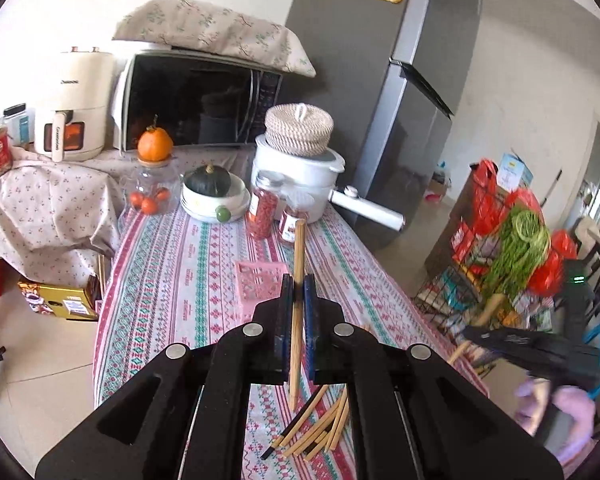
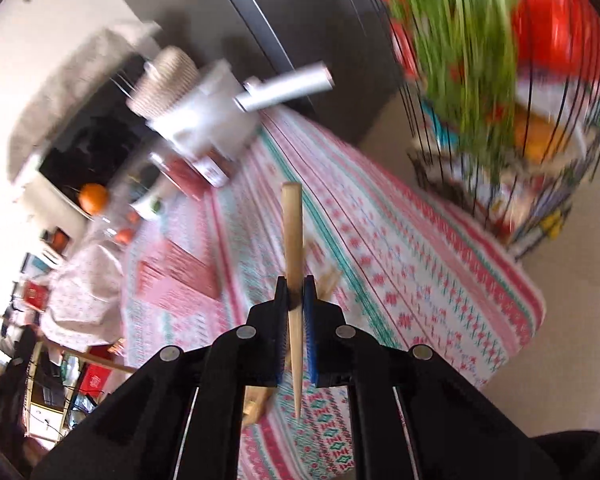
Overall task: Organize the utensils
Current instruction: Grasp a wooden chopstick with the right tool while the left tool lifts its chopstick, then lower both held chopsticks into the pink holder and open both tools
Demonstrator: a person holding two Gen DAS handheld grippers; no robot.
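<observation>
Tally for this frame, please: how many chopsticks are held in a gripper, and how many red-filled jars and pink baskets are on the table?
Chopsticks held in a gripper: 2, one in the left gripper and one in the right gripper
Red-filled jars: 2
Pink baskets: 1
Total: 5

One wooden chopstick (image 1: pixel 297 320) stands upright, another chopstick (image 2: pixel 293 280) likewise; loose chopsticks (image 1: pixel 320 428) lie fanned on the counter (image 1: pixel 204 264)

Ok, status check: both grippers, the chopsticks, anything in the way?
Left gripper shut on one chopstick. Right gripper shut on another chopstick. Loose pile of chopsticks on the tablecloth. Pink basket ahead, path unobstructed.
</observation>
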